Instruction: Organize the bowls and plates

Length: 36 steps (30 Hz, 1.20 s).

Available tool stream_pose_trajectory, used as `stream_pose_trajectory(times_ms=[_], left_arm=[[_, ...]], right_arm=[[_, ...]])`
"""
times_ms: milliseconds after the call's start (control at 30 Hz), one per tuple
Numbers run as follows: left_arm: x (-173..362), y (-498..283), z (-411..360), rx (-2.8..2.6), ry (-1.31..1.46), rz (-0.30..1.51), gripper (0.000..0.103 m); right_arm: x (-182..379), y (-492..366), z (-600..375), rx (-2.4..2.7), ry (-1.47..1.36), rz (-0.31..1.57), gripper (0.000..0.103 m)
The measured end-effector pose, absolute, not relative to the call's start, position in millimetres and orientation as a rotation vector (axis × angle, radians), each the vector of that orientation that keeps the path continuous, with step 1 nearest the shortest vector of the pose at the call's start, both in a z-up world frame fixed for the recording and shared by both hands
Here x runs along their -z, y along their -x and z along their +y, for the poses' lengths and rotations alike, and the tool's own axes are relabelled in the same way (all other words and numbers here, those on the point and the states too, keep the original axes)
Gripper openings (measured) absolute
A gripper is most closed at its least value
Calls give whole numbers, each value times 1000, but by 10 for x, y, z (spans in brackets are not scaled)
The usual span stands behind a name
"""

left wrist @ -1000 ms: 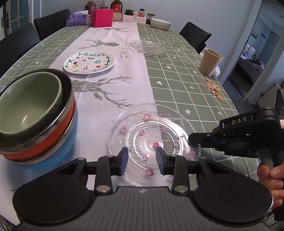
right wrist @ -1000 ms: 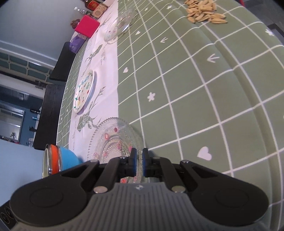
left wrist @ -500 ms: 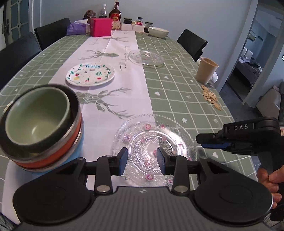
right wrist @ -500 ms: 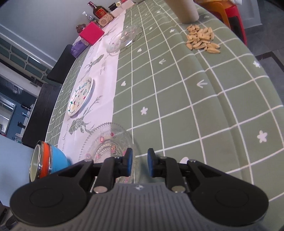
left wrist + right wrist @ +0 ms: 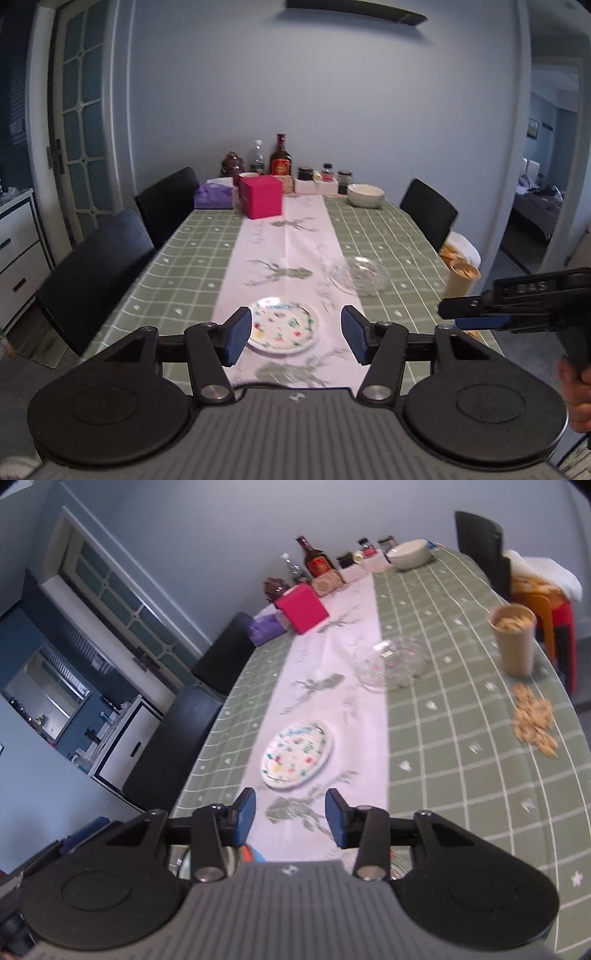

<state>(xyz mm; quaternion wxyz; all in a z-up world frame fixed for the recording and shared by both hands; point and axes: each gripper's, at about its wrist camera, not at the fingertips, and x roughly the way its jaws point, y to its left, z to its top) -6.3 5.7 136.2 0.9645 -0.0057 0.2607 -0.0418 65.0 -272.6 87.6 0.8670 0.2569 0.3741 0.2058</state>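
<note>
Left wrist view: both tools, left tool (image 5: 291,339) and right tool (image 5: 448,315), opening, empty; round white fruit-printed plate (image 5: 282,325), clear glass plate (image 5: 360,276), cream ceramic bowl (image 5: 365,195) unsorted.

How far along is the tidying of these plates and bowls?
Partly done, it seems. Bowls already sit nested at the near table edge. Nothing is in hand: left gripper and right gripper are empty, jaws opening. Still loose: the painted plate, the far glass plate and the white bowl.
</note>
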Motion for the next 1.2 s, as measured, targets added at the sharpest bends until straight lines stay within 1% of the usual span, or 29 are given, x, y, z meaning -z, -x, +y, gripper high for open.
stream_pose_trajectory(times_ms=[67, 167, 200, 233, 433, 600, 667, 733, 833, 867, 933, 1067, 1100, 1200], left_arm=[[-1410, -84, 249, 78, 29, 516, 70], [-1355, -394, 508, 124, 17, 469, 80], [-1299, -517, 595, 139, 18, 460, 80], [-1231, -645, 686, 148, 25, 465, 80], [-648, -1400, 932, 193, 73, 523, 80], [-192, -1881, 966, 241, 42, 594, 78], [-33, -2062, 972, 237, 68, 659, 78], [121, -2230, 1007, 221, 113, 756, 76], [261, -2372, 1066, 237, 140, 789, 74], [272, -2394, 1077, 216, 130, 776, 74], [283, -2454, 1113, 207, 123, 754, 74], [424, -2645, 1138, 227, 158, 831, 74], [470, -2680, 1132, 240, 165, 853, 74], [580, -2750, 1105, 245, 158, 892, 74]], right_arm=[[-963, -761, -2647, -439, -541, 774, 49], [-971, -989, -2506, -425, -543, 779, 59], [-940, -1076, -2461, -423, -539, 790, 64], [-890, -1176, -2408, -421, -536, 805, 66], [-445, -1647, -2253, -386, -588, 850, 66], [-77, -1975, -2219, -322, -593, 871, 67], [79, -2076, -2203, -323, -618, 889, 67], [248, -2182, -2151, -324, -634, 921, 67], [440, -2321, -2072, -331, -636, 953, 66], [486, -2356, -2062, -333, -636, 953, 66], [581, -2425, -2060, -327, -648, 952, 60], [786, -2548, -2082, -319, -720, 978, 58], [833, -2564, -2086, -321, -739, 985, 55], [936, -2603, -2073, -314, -757, 998, 53]])
